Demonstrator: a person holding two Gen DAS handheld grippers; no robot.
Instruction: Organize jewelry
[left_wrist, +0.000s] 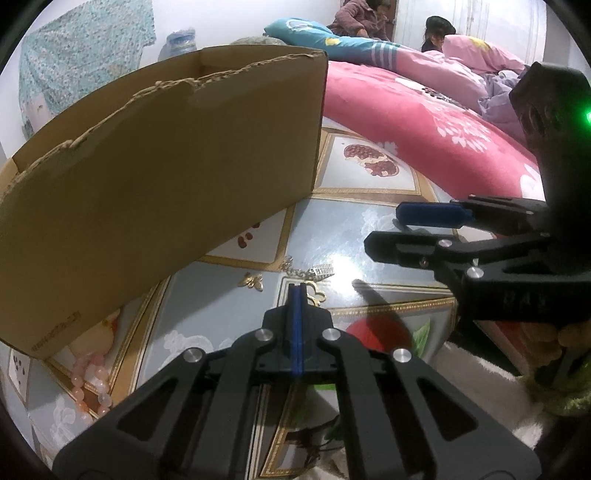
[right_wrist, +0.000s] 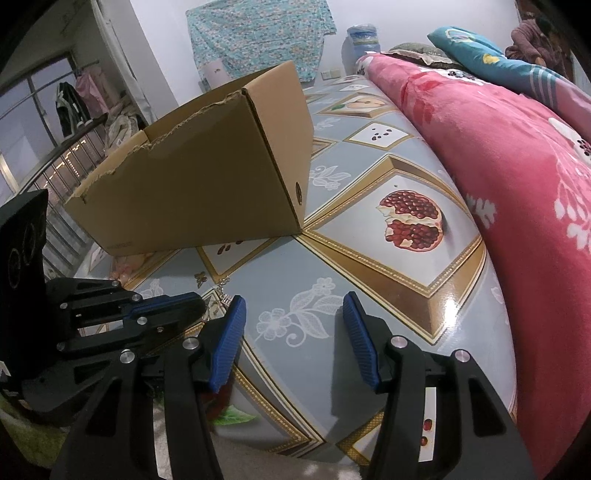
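My left gripper is shut, its blue pads pressed flat together low over the patterned tablecloth. A gold clover-shaped piece lies right beside its tip; I cannot tell whether anything is pinched. A silver chain piece and a gold butterfly lie just beyond. A pink bead bracelet rests by the cardboard box. My right gripper stands open over bare cloth, nothing between its pads. From its view the left gripper reaches in near the chain.
The open-topped cardboard box stands at the left and back of the table. A pink floral quilt is heaped along the right side. Two people sit far behind the bedding. White fluffy cloth hangs at the table's near edge.
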